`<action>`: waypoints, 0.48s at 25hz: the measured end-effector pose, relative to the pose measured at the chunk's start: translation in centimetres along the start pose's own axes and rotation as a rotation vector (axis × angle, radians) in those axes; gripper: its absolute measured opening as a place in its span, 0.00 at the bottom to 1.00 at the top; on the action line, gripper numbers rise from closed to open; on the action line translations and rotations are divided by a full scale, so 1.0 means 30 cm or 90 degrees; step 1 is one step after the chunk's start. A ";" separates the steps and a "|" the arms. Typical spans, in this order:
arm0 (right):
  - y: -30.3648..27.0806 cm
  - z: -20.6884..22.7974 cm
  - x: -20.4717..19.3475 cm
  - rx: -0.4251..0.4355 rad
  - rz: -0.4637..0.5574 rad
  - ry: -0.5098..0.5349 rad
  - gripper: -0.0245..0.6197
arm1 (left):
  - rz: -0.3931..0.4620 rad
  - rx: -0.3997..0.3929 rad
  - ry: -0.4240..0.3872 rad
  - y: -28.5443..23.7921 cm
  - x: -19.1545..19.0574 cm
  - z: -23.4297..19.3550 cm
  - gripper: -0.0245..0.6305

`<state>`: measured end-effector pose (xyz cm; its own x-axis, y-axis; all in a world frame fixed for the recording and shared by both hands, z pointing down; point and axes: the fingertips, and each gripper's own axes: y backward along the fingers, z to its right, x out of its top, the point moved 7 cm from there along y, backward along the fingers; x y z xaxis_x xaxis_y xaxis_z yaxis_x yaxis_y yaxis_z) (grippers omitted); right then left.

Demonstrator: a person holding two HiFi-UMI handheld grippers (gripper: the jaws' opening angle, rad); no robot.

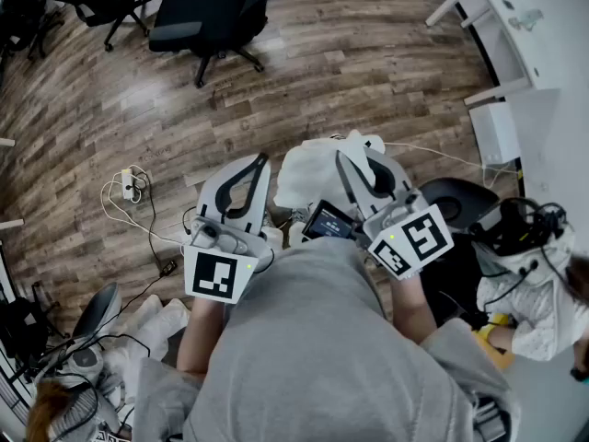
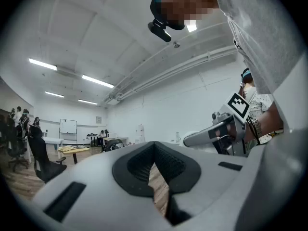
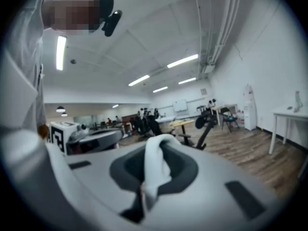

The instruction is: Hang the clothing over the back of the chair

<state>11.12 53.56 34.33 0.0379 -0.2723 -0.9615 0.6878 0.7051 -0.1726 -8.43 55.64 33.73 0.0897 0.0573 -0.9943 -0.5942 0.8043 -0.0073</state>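
– Clothing [image 1: 317, 178] update from the sidelines: it's a white bundle, pinched in the right tool [image 1: 354, 159], whose jaws are clamped down on one thin fold. Most of it hangs bunched up just past the tips, on the side toward the left tool [image 1: 258, 166]. That one's carrying nothing, jaws drawn in narrow with only floor [image 1: 350, 53] showing through the slit. Both are held about level, side by side in front of the person.

– So one pinch point for the whole garment? That's what I'd worry about tbh. A thin fold like that could slide out on a quick swing, and then it's on the floor instead of the chair [image 1: 207, 12].

– Yep, and the black office chair is well ahead of both tools, so there's a walk to do first. There's a power strip with loose cable [image 1: 129, 184] lying on the floor off the left tool's outer side. Easy to catch a foot on if they're watching the cloth.

– Other thing: bunched like that, I reckon it lands on the backrest as a lump and slips off one side. The empty tool probably needs to grab a second corner and spread it.

– Agreed. Can't tell from here which end of the garment is pinched, though.
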 end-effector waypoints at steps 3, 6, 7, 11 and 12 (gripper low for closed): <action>0.025 0.007 -0.009 0.004 -0.007 -0.003 0.10 | 0.000 0.002 0.008 -0.002 0.003 0.031 0.09; 0.051 0.007 -0.019 0.008 -0.011 -0.003 0.10 | -0.007 -0.002 0.005 0.000 0.000 0.068 0.09; 0.058 0.007 -0.022 0.010 -0.011 -0.003 0.10 | -0.011 -0.005 0.001 0.001 -0.001 0.077 0.09; 0.067 0.014 -0.021 0.020 -0.006 0.001 0.10 | -0.014 0.003 -0.003 -0.005 0.003 0.092 0.09; 0.069 0.019 -0.020 0.023 -0.006 0.002 0.10 | -0.011 0.007 -0.001 -0.008 0.005 0.097 0.09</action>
<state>12.93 54.82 34.68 0.0296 -0.2767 -0.9605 0.7139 0.6784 -0.1734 -5.95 57.16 33.88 0.1006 0.0444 -0.9939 -0.5838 0.8116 -0.0229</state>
